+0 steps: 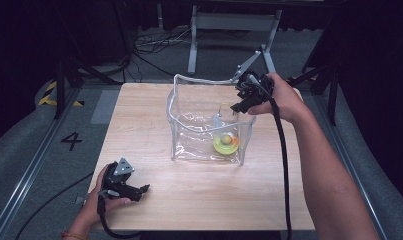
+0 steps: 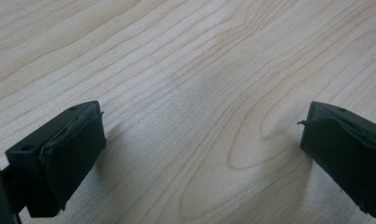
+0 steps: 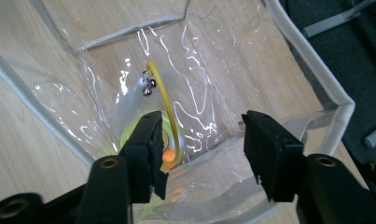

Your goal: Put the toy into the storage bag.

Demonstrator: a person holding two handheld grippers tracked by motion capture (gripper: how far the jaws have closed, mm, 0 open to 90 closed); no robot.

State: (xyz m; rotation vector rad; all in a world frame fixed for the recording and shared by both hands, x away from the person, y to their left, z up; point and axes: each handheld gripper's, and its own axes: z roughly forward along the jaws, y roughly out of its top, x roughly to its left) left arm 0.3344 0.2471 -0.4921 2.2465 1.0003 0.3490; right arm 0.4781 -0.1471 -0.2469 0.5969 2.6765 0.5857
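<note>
Right hand-held gripper [image 3: 202, 154], jaws spread, hangs over a clear bag [image 1: 189, 127] (grey-edged, holding a yellow-green toy [image 1: 225, 143]).

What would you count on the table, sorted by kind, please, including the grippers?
Clear plastic bag: 1, standing open.
Yellow-green toy with a yellow cord, inside the bag: 1.
Grippers: 2, the left gripper low over the bare table, the right gripper at the bag's rim; both have their jaws apart.
Total: 4

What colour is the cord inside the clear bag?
Yellow. The cord shows best in the right gripper view, curving down inside the clear bag.
</note>
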